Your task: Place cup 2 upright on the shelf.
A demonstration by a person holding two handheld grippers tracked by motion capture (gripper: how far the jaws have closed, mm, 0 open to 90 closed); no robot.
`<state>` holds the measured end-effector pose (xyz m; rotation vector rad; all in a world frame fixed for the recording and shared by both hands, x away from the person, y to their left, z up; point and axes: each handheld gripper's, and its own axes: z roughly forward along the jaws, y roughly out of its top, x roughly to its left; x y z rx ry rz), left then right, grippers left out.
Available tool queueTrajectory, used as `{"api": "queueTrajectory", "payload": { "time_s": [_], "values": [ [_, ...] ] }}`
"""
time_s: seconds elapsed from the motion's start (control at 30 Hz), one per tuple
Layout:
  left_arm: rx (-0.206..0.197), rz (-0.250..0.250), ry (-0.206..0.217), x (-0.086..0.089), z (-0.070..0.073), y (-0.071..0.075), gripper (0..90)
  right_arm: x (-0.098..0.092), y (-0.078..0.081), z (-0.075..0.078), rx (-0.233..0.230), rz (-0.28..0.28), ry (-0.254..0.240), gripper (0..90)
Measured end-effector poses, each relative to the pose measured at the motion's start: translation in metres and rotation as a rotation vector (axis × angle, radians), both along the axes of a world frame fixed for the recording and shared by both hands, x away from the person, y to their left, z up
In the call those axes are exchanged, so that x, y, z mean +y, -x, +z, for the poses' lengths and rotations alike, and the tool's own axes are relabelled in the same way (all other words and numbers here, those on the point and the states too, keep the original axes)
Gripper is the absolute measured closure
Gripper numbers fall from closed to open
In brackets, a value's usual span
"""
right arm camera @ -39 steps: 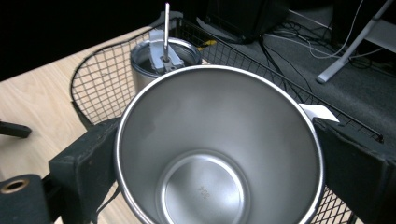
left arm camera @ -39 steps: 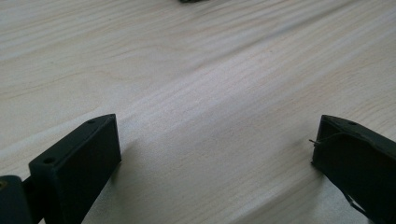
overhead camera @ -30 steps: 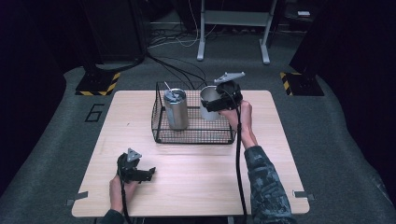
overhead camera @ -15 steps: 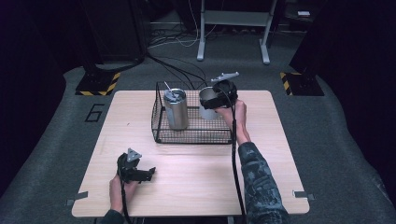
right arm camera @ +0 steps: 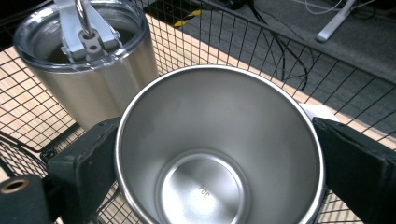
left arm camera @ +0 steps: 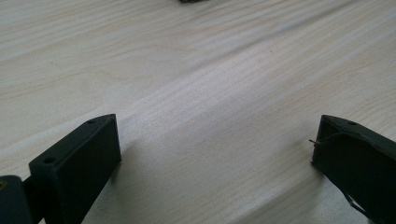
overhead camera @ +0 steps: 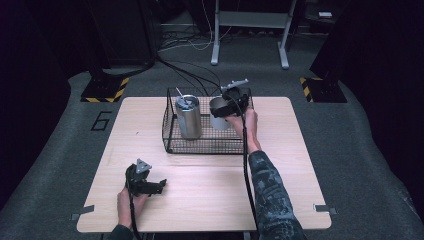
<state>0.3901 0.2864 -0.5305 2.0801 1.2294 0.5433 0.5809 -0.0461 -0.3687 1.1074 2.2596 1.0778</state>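
pale wooden table [overhead camera: 210, 175] on dark grey carpet [overhead camera: 365, 150]

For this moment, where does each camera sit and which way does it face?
High view: above the near table edge, facing forward and down; both forearms, left gripper, right gripper.
Left gripper view: rides that gripper, facing the bare table; jaws apart.
Right gripper view: looks down into the open steel cup; jaws flank it.
Shared: wire basket, lidded tumbler.
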Motion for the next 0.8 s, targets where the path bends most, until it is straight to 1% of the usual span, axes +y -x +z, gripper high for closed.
{"api": "queueTrajectory", "payload": {
  "time_s": [0.07, 0.13, 0.17, 0.27, 0.3, 0.37, 0.4, 0.43, 0.47, 0.53, 0.57, 0.67, 0.7, 0.73, 0.77, 0.8],
  "values": [
    [0.000, -0.001, -0.002, 0.000, 0.000, 0.000, 0.7, 0.001, -0.002, -0.004, 0.018, -0.011, -0.009, 5.7],
    [0.000, 0.000, 0.000, 0.000, 0.000, 0.000, 0.8, 0.002, -0.004, -0.007, 0.021, -0.008, -0.006, 5.7],
    [-0.001, -0.001, -0.001, 0.000, 0.000, 0.000, 0.8, 0.003, -0.004, -0.009, 0.029, -0.019, -0.016, 5.7],
    [0.000, 0.001, 0.000, 0.000, 0.000, 0.000, 0.8, 0.004, -0.006, -0.014, 0.034, -0.020, -0.003, 5.6],
    [-0.003, 0.006, 0.007, -0.001, 0.000, 0.000, 0.8, 0.004, -0.006, -0.015, 0.041, -0.019, -0.006, 5.6],
    [-0.002, 0.004, 0.006, -0.001, 0.000, 0.000, 0.8, 0.005, -0.006, -0.018, 0.051, -0.026, -0.002, 5.7],
    [-0.002, 0.003, 0.003, 0.000, 0.000, 0.000, 0.8, 0.005, -0.007, -0.019, 0.047, -0.016, 0.001, 5.7],
    [-0.002, 0.004, 0.005, -0.001, 0.000, 0.000, 0.8, 0.006, -0.007, -0.020, 0.052, -0.025, 0.000, 5.6],
    [-0.002, 0.003, 0.003, 0.000, 0.000, 0.000, 0.8, 0.005, -0.008, -0.021, 0.053, -0.017, 0.004, 5.6],
    [-0.002, 0.004, 0.005, -0.001, 0.000, 0.000, 0.8, 0.006, -0.009, -0.023, 0.063, -0.023, 0.006, 5.7],
    [-0.002, 0.003, 0.003, 0.000, 0.000, 0.000, 0.8, 0.006, -0.009, -0.026, 0.062, -0.024, 0.006, 5.7],
    [-0.003, 0.005, 0.006, -0.001, 0.000, 0.000, 0.8, 0.006, -0.011, -0.029, 0.082, -0.027, 0.007, 5.6],
    [-0.003, 0.005, 0.007, -0.001, 0.000, 0.000, 0.8, 0.006, -0.011, -0.031, 0.080, -0.027, 0.006, 5.6],
    [0.004, 0.000, 0.005, 0.000, 0.000, 0.000, 0.8, 0.006, -0.012, -0.032, 0.088, -0.027, 0.005, 5.6],
    [0.001, 0.001, 0.005, 0.000, 0.000, 0.000, 0.8, 0.007, -0.012, -0.033, 0.093, -0.036, 0.002, 5.6],
    [-0.003, 0.005, 0.006, -0.001, 0.000, 0.000, 0.8, 0.007, -0.012, -0.033, 0.099, -0.034, 0.000, 5.6]
  ]
}}
